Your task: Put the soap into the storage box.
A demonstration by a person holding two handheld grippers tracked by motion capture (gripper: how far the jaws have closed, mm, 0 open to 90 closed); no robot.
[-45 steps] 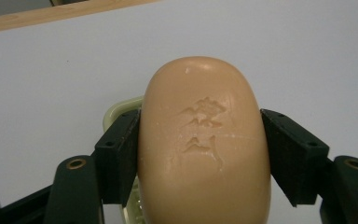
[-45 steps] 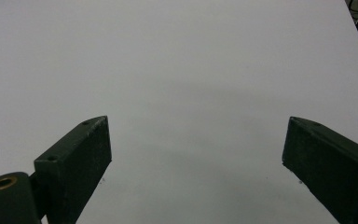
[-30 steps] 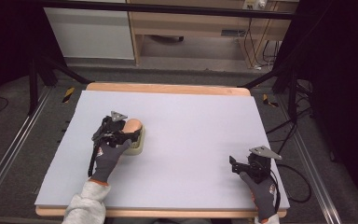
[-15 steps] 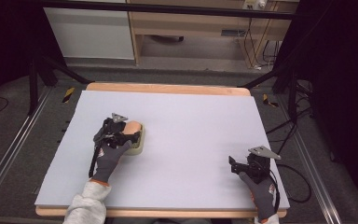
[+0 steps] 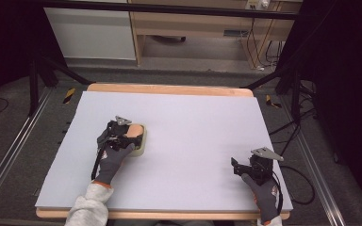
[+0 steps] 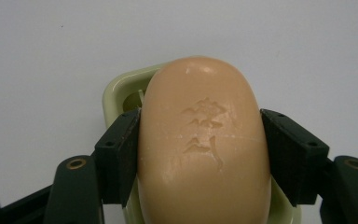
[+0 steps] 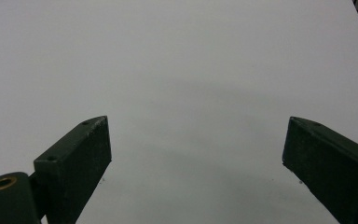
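Note:
A peach-coloured bar of soap with a stamped mark lies over a pale green soap dish. My left gripper is shut on the soap, one black jaw pressed against each long side. In the high view this gripper sits left of centre on the table, with the soap and dish at its tip. Whether the soap rests in the dish or hangs just above it I cannot tell. My right gripper stands open over bare table, at the front right.
A light grey mat covers the wooden-edged table. Cables trail off the right side. Black frame legs and a shelf unit stand beyond the far edge.

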